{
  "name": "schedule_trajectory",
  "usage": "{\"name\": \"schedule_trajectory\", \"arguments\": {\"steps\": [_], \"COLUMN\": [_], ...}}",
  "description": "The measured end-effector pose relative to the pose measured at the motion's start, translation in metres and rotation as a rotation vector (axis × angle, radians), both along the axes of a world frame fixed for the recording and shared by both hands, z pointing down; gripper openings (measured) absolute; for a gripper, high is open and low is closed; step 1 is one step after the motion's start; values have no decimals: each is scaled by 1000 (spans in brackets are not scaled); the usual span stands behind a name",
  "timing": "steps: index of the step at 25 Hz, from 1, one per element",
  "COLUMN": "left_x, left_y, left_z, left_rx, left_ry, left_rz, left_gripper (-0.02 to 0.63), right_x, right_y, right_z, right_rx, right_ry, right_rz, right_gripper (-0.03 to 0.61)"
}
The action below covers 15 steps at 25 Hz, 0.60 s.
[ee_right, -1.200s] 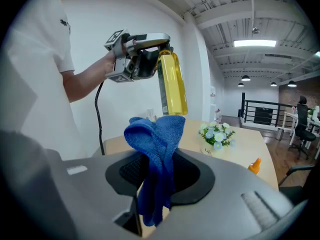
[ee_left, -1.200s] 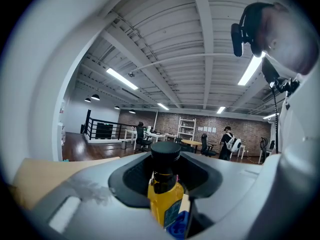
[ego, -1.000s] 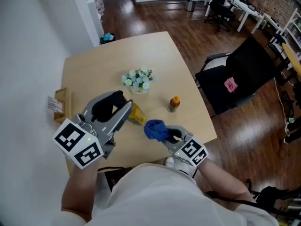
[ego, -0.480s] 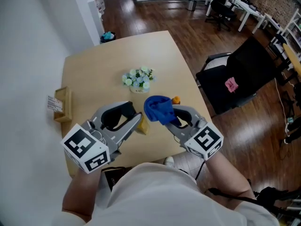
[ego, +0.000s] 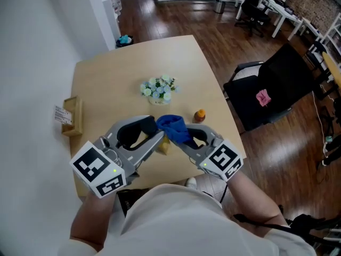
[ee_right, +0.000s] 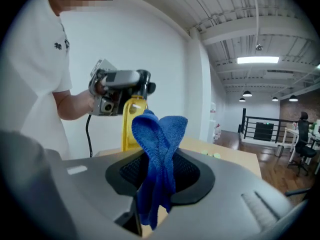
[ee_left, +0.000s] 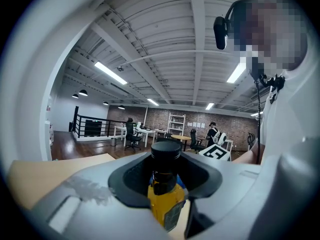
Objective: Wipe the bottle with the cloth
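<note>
Spanning the space below both tools, the pale wooden table (ego: 106,84) sits under the grippers near its front edge. The left gripper (ego: 157,139) is clamped on the small yellow plastic bottle with a black cap (ee_left: 165,204). The right gripper (ego: 181,137) pinches the folded blue microfibre cloth (ee_right: 159,149), which appears to touch the bottle's side. Wiping well probably means pressing the cloth's broad fold against the body and stroking along it, with the bottle held steady.
</note>
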<state>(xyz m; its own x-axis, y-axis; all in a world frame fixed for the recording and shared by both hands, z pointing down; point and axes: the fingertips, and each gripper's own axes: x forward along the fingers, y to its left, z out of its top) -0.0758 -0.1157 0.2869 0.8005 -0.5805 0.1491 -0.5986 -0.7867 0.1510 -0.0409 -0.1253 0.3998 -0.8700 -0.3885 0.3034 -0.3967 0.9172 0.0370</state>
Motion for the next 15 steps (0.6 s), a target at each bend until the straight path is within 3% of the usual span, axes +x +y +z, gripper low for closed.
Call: {"name": "schedule_trajectory", "arguments": {"steps": [9,15], "left_x": [-3,-5], "left_y": [-4,-11], "left_z": [-15,-21], "left_rx": [15,29], "left_ry": [24,15], "left_rz": [-8,-26], "left_gripper": [164,164], "right_x": [15,44], "right_y": [9,-3], "right_z": [80,26], "right_rx": [-142,-74], "right_ry": [101,-9], "right_rz": [19,139], "right_gripper": [125,126]}}
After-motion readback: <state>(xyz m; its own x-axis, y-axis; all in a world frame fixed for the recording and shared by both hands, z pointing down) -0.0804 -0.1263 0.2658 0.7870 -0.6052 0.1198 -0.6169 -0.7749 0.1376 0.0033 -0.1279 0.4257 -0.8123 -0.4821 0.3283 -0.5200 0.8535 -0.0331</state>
